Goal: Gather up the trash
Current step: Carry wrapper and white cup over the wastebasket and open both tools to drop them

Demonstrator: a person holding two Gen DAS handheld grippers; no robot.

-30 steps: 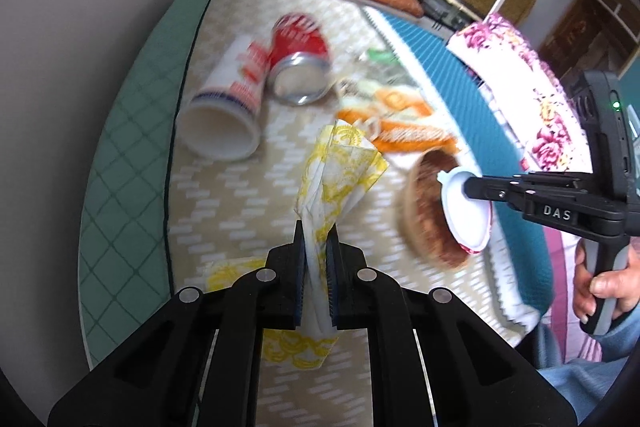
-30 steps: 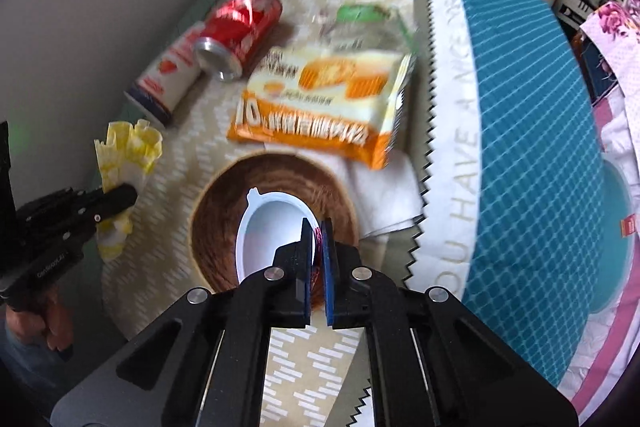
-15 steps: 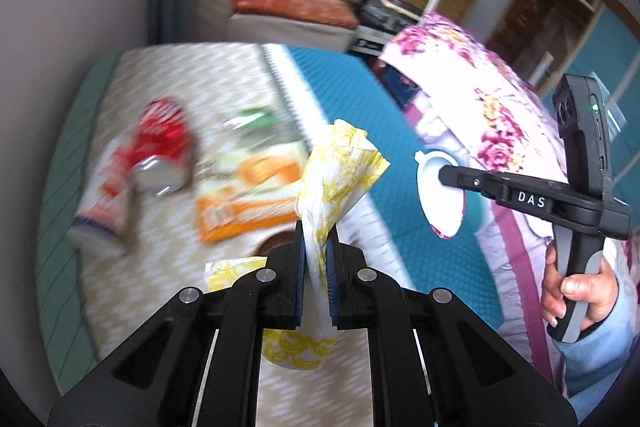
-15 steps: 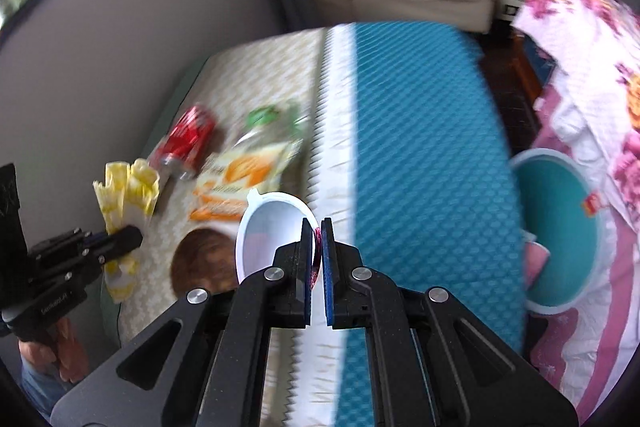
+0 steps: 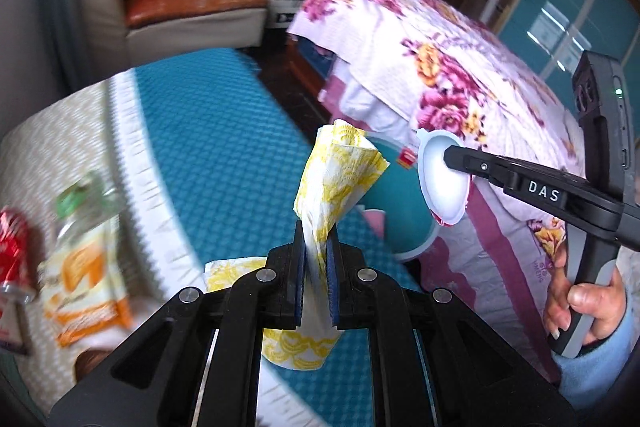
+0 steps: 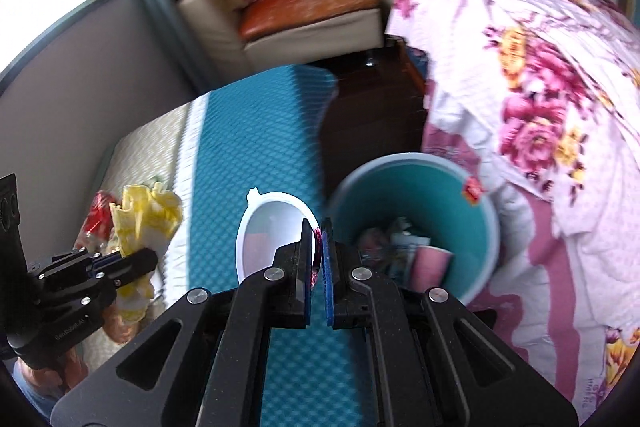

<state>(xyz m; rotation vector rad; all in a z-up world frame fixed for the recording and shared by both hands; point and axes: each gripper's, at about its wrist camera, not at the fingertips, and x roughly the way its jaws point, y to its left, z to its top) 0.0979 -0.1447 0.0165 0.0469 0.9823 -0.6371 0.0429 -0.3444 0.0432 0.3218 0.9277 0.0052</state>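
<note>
L gripper (image 5: 316, 243) clamped on yellow napkin (image 5: 336, 179), R gripper (image 6: 318, 251) pinching rim of white cup (image 6: 268, 227); both near teal bin (image 6: 486, 211), not yet over it. Advice: carry each fully above bin mouth before releasing, napkin is light & may drift. Vs 1 s ago: both were over the mat by red can (image 5: 12, 251), bin not in view.

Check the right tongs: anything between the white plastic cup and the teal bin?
Nothing visible. The right tongs grip the white plastic cup by its rim, just left of the teal bin. The bin's mouth is open, with trash already at the bottom. The floral blanket hangs beside it, not over it.
</note>
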